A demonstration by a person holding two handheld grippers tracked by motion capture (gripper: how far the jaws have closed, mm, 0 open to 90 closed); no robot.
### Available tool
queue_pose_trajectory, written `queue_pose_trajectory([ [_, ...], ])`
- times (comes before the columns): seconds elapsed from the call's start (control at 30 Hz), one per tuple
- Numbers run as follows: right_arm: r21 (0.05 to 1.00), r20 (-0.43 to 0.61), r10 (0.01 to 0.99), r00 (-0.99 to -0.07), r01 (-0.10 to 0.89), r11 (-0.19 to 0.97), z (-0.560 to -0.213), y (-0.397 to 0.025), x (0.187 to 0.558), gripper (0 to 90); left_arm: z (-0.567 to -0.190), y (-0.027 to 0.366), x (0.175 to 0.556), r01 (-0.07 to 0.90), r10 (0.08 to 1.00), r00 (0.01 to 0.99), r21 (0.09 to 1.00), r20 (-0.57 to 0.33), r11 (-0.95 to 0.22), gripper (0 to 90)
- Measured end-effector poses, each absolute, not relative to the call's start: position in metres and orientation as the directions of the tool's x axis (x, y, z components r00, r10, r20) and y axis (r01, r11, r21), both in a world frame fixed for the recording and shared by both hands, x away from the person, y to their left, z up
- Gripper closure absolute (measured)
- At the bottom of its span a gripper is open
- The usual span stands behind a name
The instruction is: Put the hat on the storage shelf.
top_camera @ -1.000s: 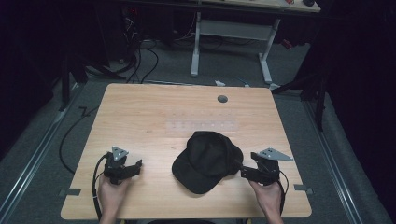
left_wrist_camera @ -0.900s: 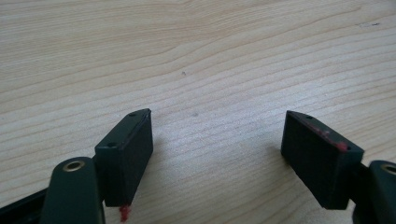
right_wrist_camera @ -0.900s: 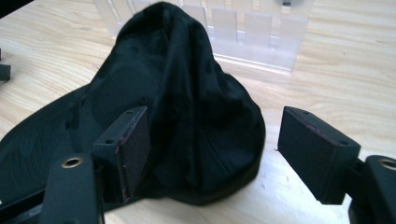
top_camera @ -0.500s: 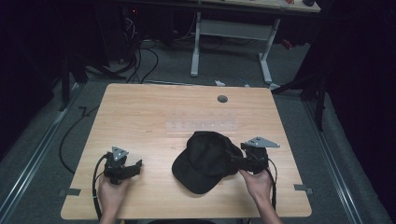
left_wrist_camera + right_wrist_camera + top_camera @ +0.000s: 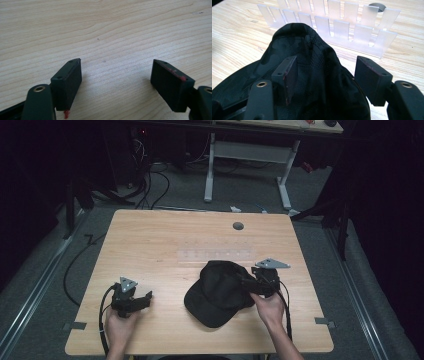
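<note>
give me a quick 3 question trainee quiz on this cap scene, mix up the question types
1. True or false: the left gripper has its jaws closed on the black cap.
2. Multiple choice: in the right gripper view, what lies between the jaws of the right gripper? A) bare wood B) cap fabric C) a cable
3. Fill in: beyond the cap, on the wooden table, lies a clear slotted ____.

Key
1. False: its jaws are apart over bare wood, away from the cap.
2. B
3. plastic rack
</note>
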State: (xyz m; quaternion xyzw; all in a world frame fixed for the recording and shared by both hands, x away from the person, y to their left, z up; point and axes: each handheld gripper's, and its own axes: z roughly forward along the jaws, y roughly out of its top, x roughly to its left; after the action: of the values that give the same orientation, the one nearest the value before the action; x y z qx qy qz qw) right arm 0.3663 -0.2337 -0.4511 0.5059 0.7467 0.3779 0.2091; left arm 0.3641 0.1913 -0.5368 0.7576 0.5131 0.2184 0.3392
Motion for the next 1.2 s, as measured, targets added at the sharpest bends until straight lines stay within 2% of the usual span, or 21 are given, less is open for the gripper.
queue_pose_trajectory([
  [0.63,0.738,0.079,0.918,-0.388,0.642,0.208,-0.468,-0.229,0.381,56.2,-0.537,0.191,0.364,0.629,0.926,0.378,0.738,-0.019,-0.242,25.2],
  [0.93,0.737,0.086,0.904,-0.418,0.637,0.224,-0.468,-0.227,0.381,78.0,-0.537,0.191,0.364,0.629,0.926,0.378,0.738,-0.018,-0.242,25.1],
  [1.2,0.742,0.1,0.898,-0.429,0.633,0.22,-0.466,-0.23,0.379,83.2,-0.537,0.191,0.364,0.629,0.926,0.378,0.738,-0.018,-0.243,25.1],
])
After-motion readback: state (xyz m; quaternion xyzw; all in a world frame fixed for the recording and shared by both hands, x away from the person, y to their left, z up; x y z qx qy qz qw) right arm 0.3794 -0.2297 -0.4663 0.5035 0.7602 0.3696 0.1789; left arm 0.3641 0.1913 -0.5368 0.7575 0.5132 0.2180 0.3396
